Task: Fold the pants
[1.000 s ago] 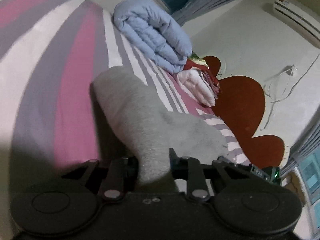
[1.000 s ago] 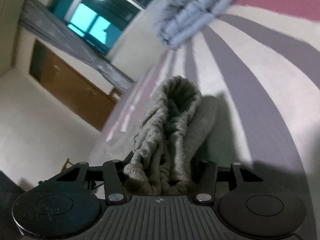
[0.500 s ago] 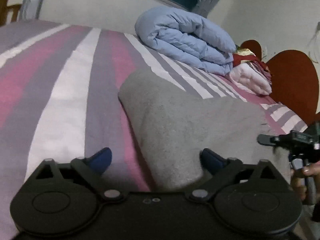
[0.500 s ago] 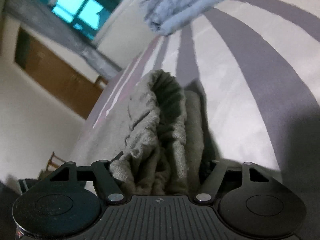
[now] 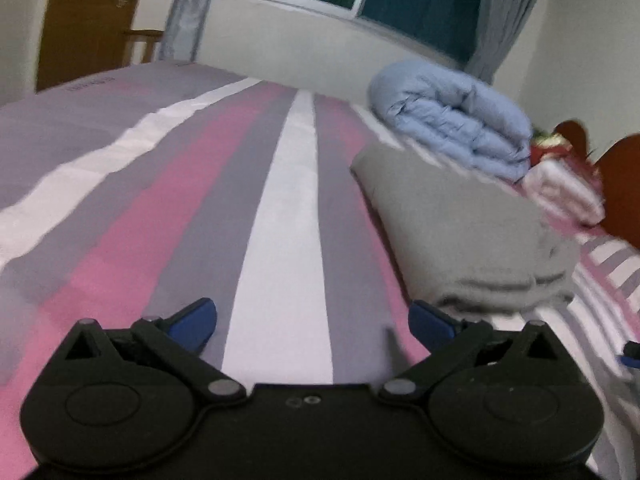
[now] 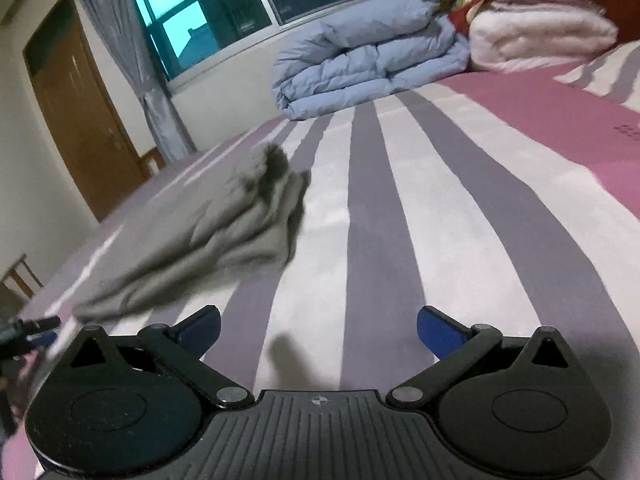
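The grey pants [image 5: 460, 220] lie folded in a thick bundle on the striped bed, to the right of my left gripper [image 5: 312, 320], which is open, empty and apart from them. In the right wrist view the pants [image 6: 224, 240] lie to the left ahead, with a ruffled end sticking up. My right gripper [image 6: 318, 326] is open and empty over the bedspread, apart from the pants. The other gripper's tip [image 6: 28, 330] shows at the left edge.
A folded light blue duvet [image 5: 452, 120] lies at the far side of the bed, also in the right wrist view [image 6: 368, 52]. Folded white and red bedding [image 6: 536, 32] sits beside it. A dark red headboard [image 5: 616, 184], window and wooden door [image 6: 76, 116] surround the bed.
Both grippers have opened and let go of the pants, then pulled back. The pants now rest folded on the bed.
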The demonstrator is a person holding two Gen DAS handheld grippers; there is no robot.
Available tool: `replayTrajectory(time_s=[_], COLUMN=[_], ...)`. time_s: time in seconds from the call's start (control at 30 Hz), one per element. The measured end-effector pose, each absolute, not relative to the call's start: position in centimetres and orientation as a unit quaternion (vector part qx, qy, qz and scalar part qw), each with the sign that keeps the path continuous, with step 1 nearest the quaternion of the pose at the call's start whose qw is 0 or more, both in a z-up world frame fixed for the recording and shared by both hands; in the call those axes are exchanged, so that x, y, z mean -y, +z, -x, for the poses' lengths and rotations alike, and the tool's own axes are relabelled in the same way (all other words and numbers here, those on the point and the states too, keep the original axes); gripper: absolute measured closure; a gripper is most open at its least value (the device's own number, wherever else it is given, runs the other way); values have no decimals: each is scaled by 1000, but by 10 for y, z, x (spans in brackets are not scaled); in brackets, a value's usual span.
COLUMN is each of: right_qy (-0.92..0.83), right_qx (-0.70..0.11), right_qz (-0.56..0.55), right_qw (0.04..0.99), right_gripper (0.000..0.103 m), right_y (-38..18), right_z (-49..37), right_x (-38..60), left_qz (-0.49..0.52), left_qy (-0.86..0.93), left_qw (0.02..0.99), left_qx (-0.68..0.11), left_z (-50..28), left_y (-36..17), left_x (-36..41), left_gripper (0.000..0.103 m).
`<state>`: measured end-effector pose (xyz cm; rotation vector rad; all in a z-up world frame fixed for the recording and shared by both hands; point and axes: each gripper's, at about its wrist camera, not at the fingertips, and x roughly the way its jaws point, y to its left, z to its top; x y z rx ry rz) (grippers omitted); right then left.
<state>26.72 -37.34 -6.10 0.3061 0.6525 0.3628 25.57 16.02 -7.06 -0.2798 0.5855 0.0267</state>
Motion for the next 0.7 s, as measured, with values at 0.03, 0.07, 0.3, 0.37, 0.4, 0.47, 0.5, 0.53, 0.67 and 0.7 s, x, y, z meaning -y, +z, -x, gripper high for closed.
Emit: replayTrajectory(time_s=[0.03, 0.07, 0.3, 0.37, 0.4, 0.47, 0.5, 0.53, 0.67, 0.7], right_qy=[159, 148, 151, 162, 176, 190, 195, 200, 201, 198], right_qx=[-308, -291, -206, -184, -186, -189, -187, -187, -188, -186], right_qz=[-141, -143, -125, -105, -104, -95, -89, -86, -87, -86], right_qw=[927, 934, 959, 964, 961, 959, 959, 958, 957, 958], right_gripper=[0, 0, 0, 0, 0, 0, 0, 0, 0, 0], right_y=[-57, -51, -6, 2, 2, 5, 6, 8, 12, 12], right_z=[-253, -239, -146, -116, -106, -89, -80, -74, -46, -38], right_x=[366, 361, 333, 322, 319, 312, 309, 308, 306, 306], left_qz=[129, 119, 53, 57, 60, 63, 59, 55, 58, 57], left_qy=[15, 19, 35, 24, 19, 4, -1, -5, -24, -23], left_qw=[949, 952, 978, 982, 985, 988, 989, 989, 990, 991], left_qx=[-287, -283, -197, -177, -163, -141, -138, -139, -125, -122], left_z=[-245, -233, -129, -102, -91, -67, -62, -54, -24, -18], left_y=[-64, -56, -10, -7, -6, -4, -4, -3, -2, -1], left_x=[-152, -145, -86, -77, -74, -69, -65, -61, -50, -47], left_gripper=[6, 6, 6, 6, 6, 6, 6, 6, 6, 6])
